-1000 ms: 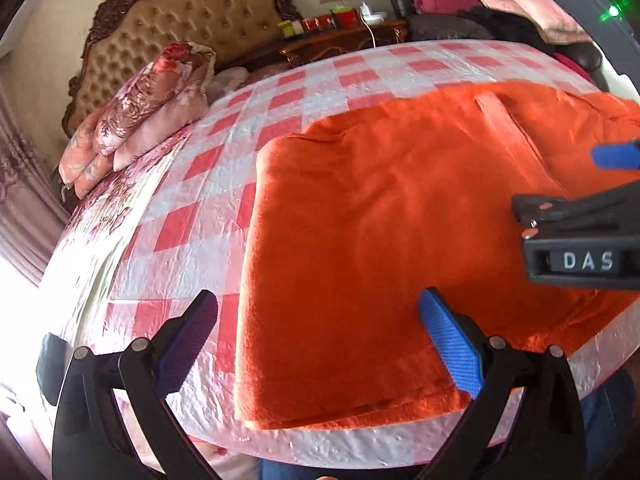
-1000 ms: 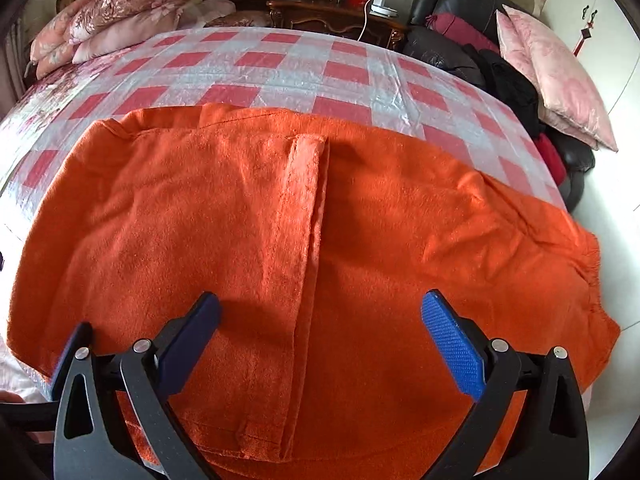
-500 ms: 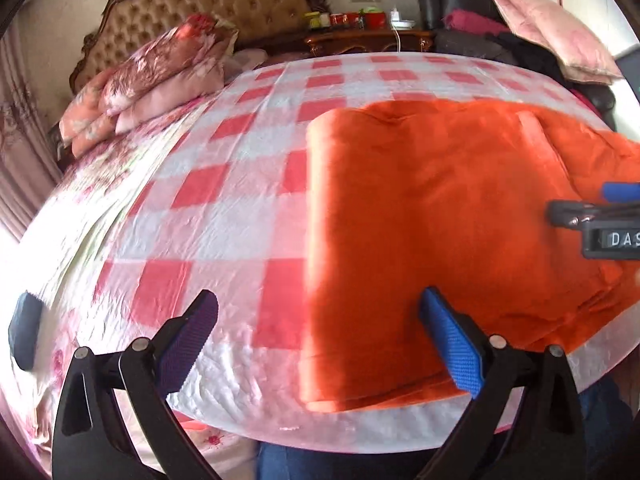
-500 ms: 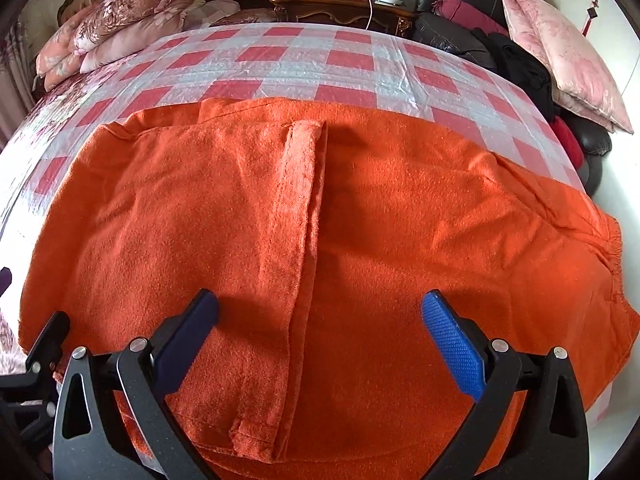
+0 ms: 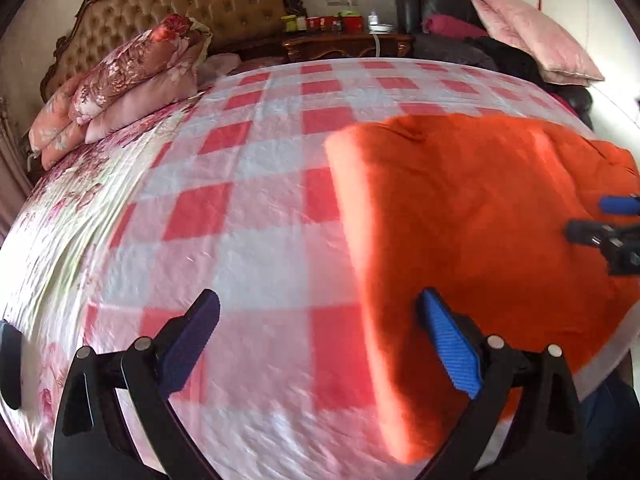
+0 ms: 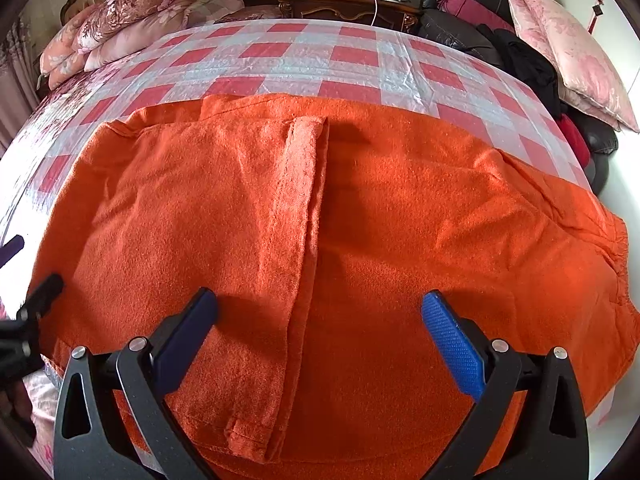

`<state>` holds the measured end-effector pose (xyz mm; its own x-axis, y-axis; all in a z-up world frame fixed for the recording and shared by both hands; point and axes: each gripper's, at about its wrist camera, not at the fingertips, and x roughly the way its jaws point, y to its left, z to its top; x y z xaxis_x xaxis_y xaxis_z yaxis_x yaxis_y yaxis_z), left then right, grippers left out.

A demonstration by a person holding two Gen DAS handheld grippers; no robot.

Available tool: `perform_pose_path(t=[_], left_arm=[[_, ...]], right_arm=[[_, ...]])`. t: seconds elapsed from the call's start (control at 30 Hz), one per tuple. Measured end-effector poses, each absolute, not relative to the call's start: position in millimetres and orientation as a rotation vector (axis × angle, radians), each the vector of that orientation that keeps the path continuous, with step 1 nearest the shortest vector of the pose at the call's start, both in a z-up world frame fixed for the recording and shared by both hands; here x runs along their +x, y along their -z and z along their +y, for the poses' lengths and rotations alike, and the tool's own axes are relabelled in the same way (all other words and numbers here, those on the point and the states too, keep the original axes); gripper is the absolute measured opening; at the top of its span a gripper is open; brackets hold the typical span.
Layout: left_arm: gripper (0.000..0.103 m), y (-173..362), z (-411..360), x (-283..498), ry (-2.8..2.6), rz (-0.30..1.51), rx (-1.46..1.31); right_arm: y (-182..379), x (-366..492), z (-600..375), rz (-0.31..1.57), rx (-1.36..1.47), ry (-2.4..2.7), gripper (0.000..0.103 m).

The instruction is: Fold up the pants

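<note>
- Orange pants (image 6: 400,240) lie flat on a bed covered with a red-and-white checked sheet (image 5: 260,200), near the bed's front edge.
- The long axis of the pants runs across the bed, side to side. The gathered elastic waistband (image 6: 618,256) points to the right in the right wrist view.
- The leg ends have been folded back over the garment. Their hems (image 6: 304,216) form a raised strip running from the near edge towards the far edge, roughly at the middle of the cloth.
- The folded end of the pants (image 5: 352,216) faces left, with bare checked sheet beyond it.
- The left tongs (image 5: 318,344) hover over the bed with the jaws spread wide and nothing between them. The left pad is above the sheet, and the right pad is above the folded end of the pants.
- The right tongs (image 6: 318,340) hover over the pants near the front edge, jaws spread wide and holding nothing. The hem strip passes between the two pads.
- Each pair of tongs shows at the edge of the other's view.
- Folded floral quilts (image 5: 120,84) are stacked at the far left by a tufted headboard (image 5: 200,0).
- A dark wooden nightstand (image 6: 348,0) with small containers stands behind the bed.
- A pink pillow (image 6: 568,48) leans on dark items at the far right.
</note>
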<state>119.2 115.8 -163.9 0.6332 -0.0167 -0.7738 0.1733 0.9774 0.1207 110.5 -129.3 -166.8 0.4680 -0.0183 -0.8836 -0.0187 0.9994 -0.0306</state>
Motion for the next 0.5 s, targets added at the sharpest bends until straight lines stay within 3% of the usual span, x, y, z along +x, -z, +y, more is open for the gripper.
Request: perform_pose_path(t=[0.1,0.13,0.23,0.37,0.5], left_arm=[[0.098,159,130,143,0.119,0.890,0.190],[0.092,152,131,146,0.137,0.875,0.178],[0.093,137,118,149,0.266,0.839,0.194],[0.095,159,99,176,0.200,0.866,0.386],[0.093,156,127,222,0.115,0.883,0.264]], right_arm=[[167,111,-131,1.086,-0.029,-0.009,0.098],[167,112,-130,1.088,-0.033,-0.010,0.098],[167,112,-131,1.090,-0.036,-0.018,0.098],[167,112,-132,1.093,-0.027,-0.024,0.098],[167,112,-132,1.091,-0.033,-0.028,0.098]])
